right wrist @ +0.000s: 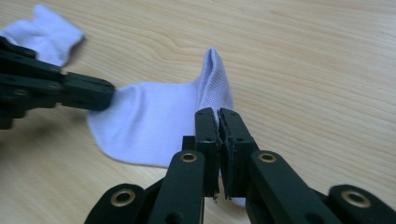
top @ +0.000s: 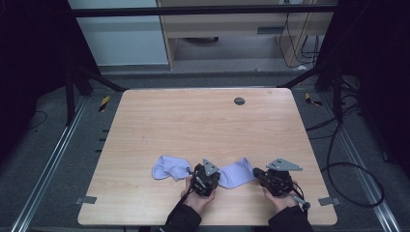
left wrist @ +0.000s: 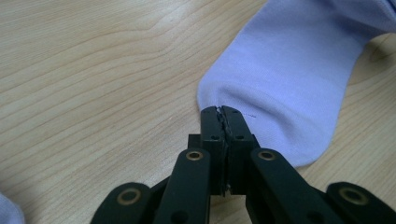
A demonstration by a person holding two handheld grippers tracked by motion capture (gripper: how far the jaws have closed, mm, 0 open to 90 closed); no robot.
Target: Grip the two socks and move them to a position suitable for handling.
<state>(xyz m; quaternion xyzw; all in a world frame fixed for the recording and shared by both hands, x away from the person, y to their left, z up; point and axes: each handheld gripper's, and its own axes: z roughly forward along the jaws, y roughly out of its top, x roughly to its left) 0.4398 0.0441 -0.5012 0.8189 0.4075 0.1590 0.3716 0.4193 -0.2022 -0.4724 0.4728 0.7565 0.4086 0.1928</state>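
Two lavender socks lie on the wooden table (top: 193, 121). The nearer sock (top: 237, 173) stretches between my two grippers. My left gripper (top: 219, 181) is shut on one end of it; in the left gripper view the jaws (left wrist: 220, 112) pinch the edge of the sock (left wrist: 289, 79). My right gripper (top: 255, 171) is shut on the other end; in the right gripper view the jaws (right wrist: 218, 114) clamp the ribbed edge of the sock (right wrist: 149, 121), with the left gripper (right wrist: 105, 95) holding on opposite. The second sock (top: 169, 167) (right wrist: 44, 30) lies loose to the left.
A small grey round cap (top: 239, 101) sits in the tabletop near its far edge. Black frame legs stand at the far corners, and cables (top: 353, 169) lie on the floor to the right. Both hands work close to the table's near edge.
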